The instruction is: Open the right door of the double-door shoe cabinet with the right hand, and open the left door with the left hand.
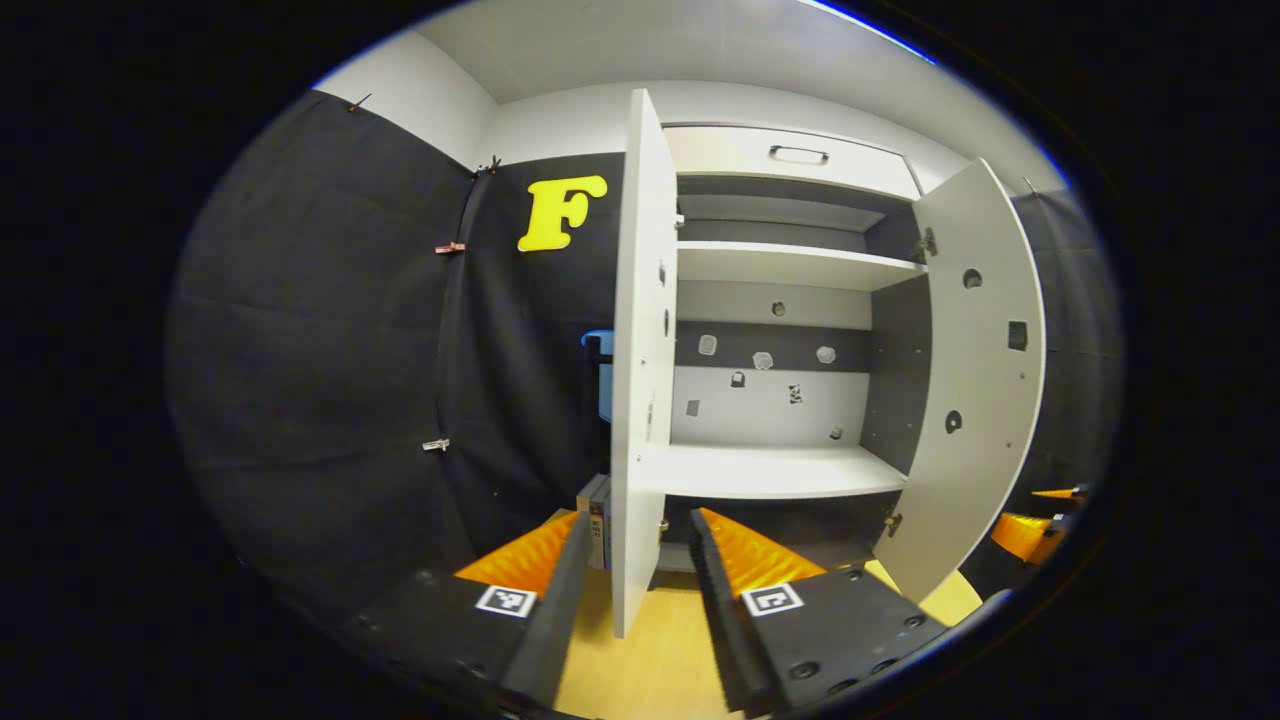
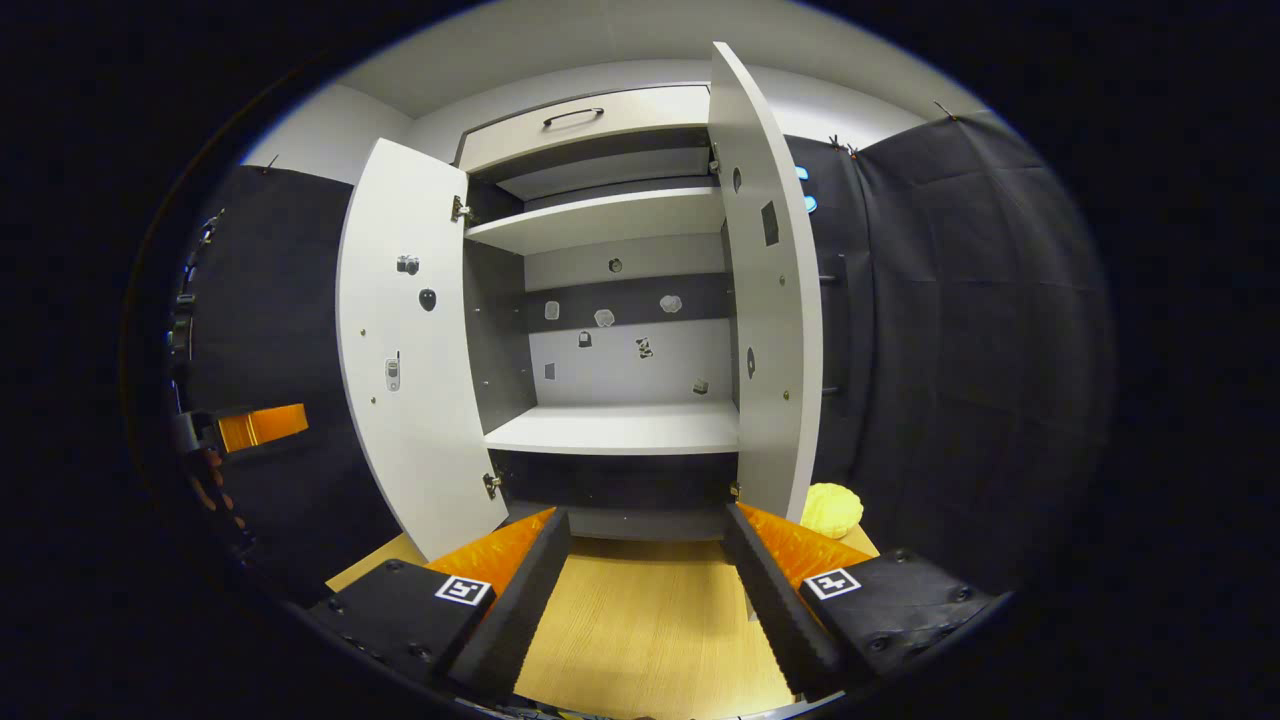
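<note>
The white shoe cabinet (image 1: 780, 470) has both doors swung out. In the left gripper view the left door (image 1: 640, 350) is seen edge-on, its lower edge standing in the wide gap of my open left gripper (image 1: 640, 520), with neither finger pressing on it. The right door (image 1: 980, 380) hangs open farther right. In the right gripper view the left door (image 2: 410, 350) and right door (image 2: 765, 300) frame the bare shelves (image 2: 620, 425). My right gripper (image 2: 645, 515) is open and holds nothing, its right finger close under the right door's lower corner.
A drawer with a dark handle (image 2: 575, 115) tops the cabinet. A yellow lumpy object (image 2: 832, 508) lies on the wooden surface (image 2: 650, 620) right of the cabinet. A blue object (image 1: 598, 375) and a small box (image 1: 595, 520) sit behind the left door. Black cloth walls flank both sides.
</note>
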